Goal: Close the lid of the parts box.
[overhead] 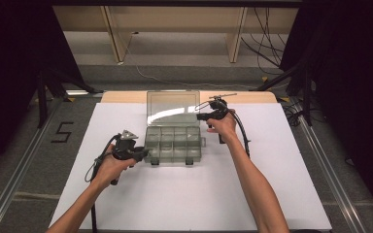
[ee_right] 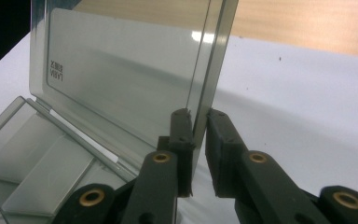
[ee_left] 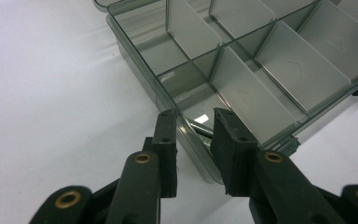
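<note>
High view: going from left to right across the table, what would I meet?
Left gripper → organiser box with its lid raised → right gripper, jaws at the lid's right edge, all on the white table.

The raised clear plastic lid (overhead: 172, 108) walls off the far side of the smoky clear compartment box (overhead: 173, 144); the white table sheet (overhead: 184, 194) nearer the person lies open; thin dividers (ee_left: 249, 93) split the box's inside.
</note>
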`<state>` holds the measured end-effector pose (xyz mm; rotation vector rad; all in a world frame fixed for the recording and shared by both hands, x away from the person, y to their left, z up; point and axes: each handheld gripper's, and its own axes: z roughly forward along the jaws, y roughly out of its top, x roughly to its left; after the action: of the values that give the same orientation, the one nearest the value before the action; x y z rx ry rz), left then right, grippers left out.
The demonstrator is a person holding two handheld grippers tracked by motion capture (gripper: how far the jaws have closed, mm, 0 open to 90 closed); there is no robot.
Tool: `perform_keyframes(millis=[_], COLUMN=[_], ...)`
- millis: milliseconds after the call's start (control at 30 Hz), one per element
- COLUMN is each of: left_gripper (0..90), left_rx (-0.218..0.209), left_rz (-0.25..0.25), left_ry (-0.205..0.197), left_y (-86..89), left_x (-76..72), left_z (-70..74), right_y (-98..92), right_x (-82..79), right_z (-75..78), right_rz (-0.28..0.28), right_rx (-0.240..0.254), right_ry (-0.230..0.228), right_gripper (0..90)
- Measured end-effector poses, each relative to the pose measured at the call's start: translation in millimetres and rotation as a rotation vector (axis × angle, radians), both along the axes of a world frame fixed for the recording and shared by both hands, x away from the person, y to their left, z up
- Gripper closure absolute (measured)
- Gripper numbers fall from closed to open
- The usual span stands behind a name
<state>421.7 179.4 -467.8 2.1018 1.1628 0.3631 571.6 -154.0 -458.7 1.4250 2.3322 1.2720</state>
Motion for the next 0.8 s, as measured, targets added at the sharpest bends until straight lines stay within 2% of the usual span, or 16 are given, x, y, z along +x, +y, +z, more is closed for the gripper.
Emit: perform_keyframes(millis=[33, 67, 267, 333, 367, 467, 500, 567, 667, 800], left_gripper=[70.2, 70.1, 70.0, 69.9, 69.9, 69.8, 69.7, 69.4, 69.3, 69.2], left_rx=[0.001, 0.005, 0.011, 0.011, 0.01, 0.009, 0.01, 0.013, 0.014, 0.017], left_rz=[0.0, -0.004, -0.007, -0.012, -0.011, -0.004, -0.005, -0.008, -0.007, -0.007], left_ry=[-0.001, -0.004, -0.008, -0.005, -0.005, -0.006, -0.004, 0.0, -0.006, -0.009], left_y=[-0.3, -0.4, -0.5, -0.3, -0.4, -0.8, -1.0, -1.1, -1.4, -2.0], left_x=[-0.2, -0.4, -0.6, -0.6, -0.6, -0.7, -0.6, -0.5, -0.6, -0.9], left_z=[-0.1, 0.1, 0.2, 0.4, 0.4, 0.1, 0.2, 0.4, 0.3, 0.3], right_y=[0.1, 0.8, -0.5, 0.5, -0.7, -1.3, -0.9, -1.1, -1.7, -2.6], right_x=[-1.4, -3.0, -10.1, -13.8, -13.7, -16.0, -17.7, -18.4, -21.7, -24.8], right_z=[0.1, -0.9, -2.9, -2.3, -2.4, -3.0, -2.8, -4.7, -5.9, -9.6], right_rz=[0.002, 0.009, 0.038, 0.033, 0.048, 0.061, 0.055, 0.063, 0.06, 0.069], right_rx=[-0.015, 0.01, -0.005, -0.006, -0.015, -0.022, -0.02, -0.023, -0.015, -0.015], right_ry=[-0.021, -0.039, -0.132, -0.138, -0.163, -0.199, -0.196, -0.226, -0.243, -0.297], right_gripper=[81.8, 81.9, 82.0, 82.1, 82.2, 82.3, 82.3, 82.3, 82.5, 82.6])
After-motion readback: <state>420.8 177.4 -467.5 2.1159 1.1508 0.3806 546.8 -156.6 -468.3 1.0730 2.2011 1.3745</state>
